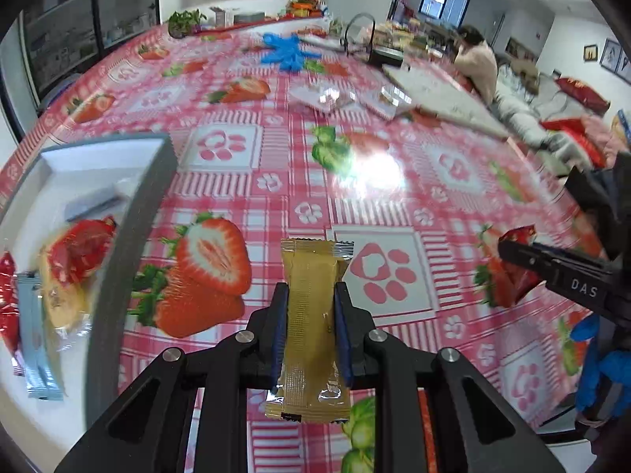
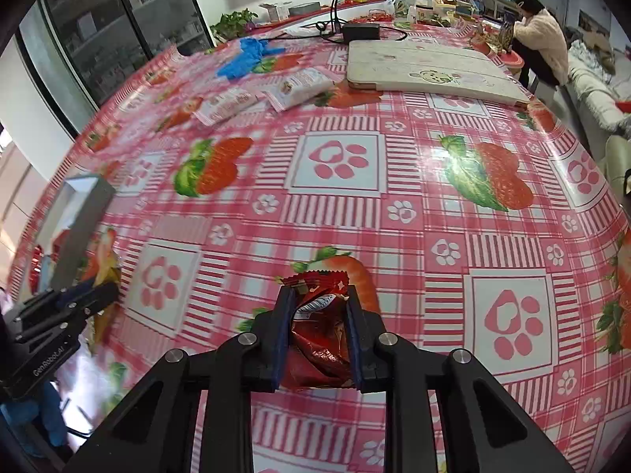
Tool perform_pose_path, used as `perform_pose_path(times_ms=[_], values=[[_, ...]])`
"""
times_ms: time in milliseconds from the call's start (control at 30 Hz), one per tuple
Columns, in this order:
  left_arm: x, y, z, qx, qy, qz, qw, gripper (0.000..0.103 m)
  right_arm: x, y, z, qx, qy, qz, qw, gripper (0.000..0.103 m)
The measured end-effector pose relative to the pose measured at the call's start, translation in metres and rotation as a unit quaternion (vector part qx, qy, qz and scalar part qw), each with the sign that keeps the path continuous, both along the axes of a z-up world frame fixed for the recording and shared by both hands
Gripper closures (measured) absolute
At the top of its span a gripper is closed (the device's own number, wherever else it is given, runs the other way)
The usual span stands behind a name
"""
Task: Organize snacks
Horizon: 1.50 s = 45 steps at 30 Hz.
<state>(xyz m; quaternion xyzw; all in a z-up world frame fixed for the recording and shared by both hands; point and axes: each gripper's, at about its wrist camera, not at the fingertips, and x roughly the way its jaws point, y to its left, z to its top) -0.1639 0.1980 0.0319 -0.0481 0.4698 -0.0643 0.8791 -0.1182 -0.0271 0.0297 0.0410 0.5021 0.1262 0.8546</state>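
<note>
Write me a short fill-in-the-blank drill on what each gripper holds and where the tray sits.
1. The left gripper is shut on a ____ snack packet.
2. The right gripper is shut on a crinkled ____ wrapper.
3. In the left wrist view, the grey tray holding other snacks lies to the ____ of the gripper.

Missing words: golden; red; left

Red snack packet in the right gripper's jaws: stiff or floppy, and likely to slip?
The red packet looks crumpled and creased between the jaws, so probably floppy and light. Its glossy foil suggests it could slip, though the right gripper pinches it at mid-body.
</note>
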Motion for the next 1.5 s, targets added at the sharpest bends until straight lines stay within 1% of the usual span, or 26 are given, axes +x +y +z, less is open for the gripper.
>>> perform_pose_path(times_ms=[100, 267, 367, 433, 533, 633, 667, 700, 833, 867, 1000, 1100, 1133, 1167, 1200, 1233, 1267, 1300, 1333, 1433, 1500], values=[[-0.006, 0.009, 0.019, -0.011, -0.023, 0.003, 0.9997, 0.079, -0.001, 0.012, 0.012, 0.009, -0.004, 0.014, 1.0, 0.077], [-0.012, 0.036, 0.048, -0.029, -0.044, 0.025, 0.9983, 0.079, 0.001, 0.04, 0.032, 0.024, -0.014, 0.044, 0.999, 0.077], [-0.016, 0.056, 0.063, -0.024, -0.058, 0.041, 0.9972, 0.079, 0.003, 0.061, 0.043, 0.039, -0.015, 0.064, 0.997, 0.077], [-0.02, 0.07, 0.069, -0.017, -0.064, 0.053, 0.9964, 0.079, 0.006, 0.084, 0.052, 0.05, -0.014, 0.086, 0.995, 0.077], [-0.024, 0.101, 0.077, -0.002, -0.07, 0.082, 0.9942, 0.079, 0.01, 0.118, 0.059, 0.059, -0.011, 0.116, 0.991, 0.077], [-0.029, 0.128, 0.075, 0.021, -0.069, 0.117, 0.9905, 0.079, 0.012, 0.165, 0.065, 0.057, -0.012, 0.156, 0.986, 0.077], [-0.03, 0.135, 0.073, 0.023, -0.066, 0.124, 0.9898, 0.079, 0.012, 0.175, 0.066, 0.058, -0.012, 0.165, 0.985, 0.077], [-0.031, 0.148, 0.068, 0.022, -0.059, 0.138, 0.9884, 0.079, 0.012, 0.192, 0.066, 0.059, -0.011, 0.179, 0.982, 0.077], [-0.034, 0.176, 0.052, 0.021, -0.039, 0.17, 0.9845, 0.079, 0.014, 0.252, 0.062, 0.059, 0.001, 0.225, 0.973, 0.077], [-0.034, 0.184, 0.046, 0.019, -0.033, 0.178, 0.9832, 0.079, 0.014, 0.26, 0.06, 0.059, 0.004, 0.23, 0.971, 0.077], [-0.035, 0.198, 0.03, 0.013, -0.015, 0.193, 0.981, 0.079, 0.018, 0.305, 0.051, 0.051, 0.017, 0.258, 0.965, 0.077], [-0.036, 0.202, 0.024, 0.014, -0.008, 0.193, 0.9811, 0.078, 0.021, 0.324, 0.041, 0.037, 0.028, 0.272, 0.961, 0.077], [-0.035, 0.201, 0.024, 0.019, -0.009, 0.191, 0.9813, 0.075, 0.022, 0.325, 0.039, 0.032, 0.033, 0.274, 0.961, 0.076], [-0.035, 0.201, 0.024, 0.024, -0.01, 0.191, 0.9813, 0.072, 0.023, 0.326, 0.038, 0.028, 0.035, 0.275, 0.96, 0.075], [-0.034, 0.2, 0.024, 0.032, -0.008, 0.19, 0.9813, 0.058, 0.025, 0.324, 0.035, 0.022, 0.038, 0.272, 0.961, 0.061], [-0.033, 0.197, 0.025, 0.039, -0.009, 0.19, 0.9811, 0.039, 0.026, 0.321, 0.035, 0.019, 0.039, 0.269, 0.962, 0.046], [-0.032, 0.196, 0.026, 0.043, -0.012, 0.19, 0.9807, 0.032, 0.028, 0.317, 0.035, 0.017, 0.034, 0.262, 0.964, 0.019], [-0.03, 0.194, 0.027, 0.046, -0.016, 0.191, 0.9804, 0.025, 0.03, 0.309, 0.037, 0.014, 0.023, 0.252, 0.967, 0.016], [-0.028, 0.191, 0.029, 0.047, -0.019, 0.19, 0.9805, 0.024, 0.033, 0.301, 0.038, 0.011, 0.018, 0.246, 0.969, 0.016], [-0.017, 0.18, 0.033, 0.053, -0.011, 0.179, 0.9824, 0.024, 0.046, 0.277, 0.04, 0.014, 0.02, 0.226, 0.974, 0.016], [-0.007, 0.166, 0.037, 0.055, -0.009, 0.17, 0.9839, 0.023, 0.06, 0.25, 0.04, 0.016, 0.025, 0.192, 0.981, 0.016]])
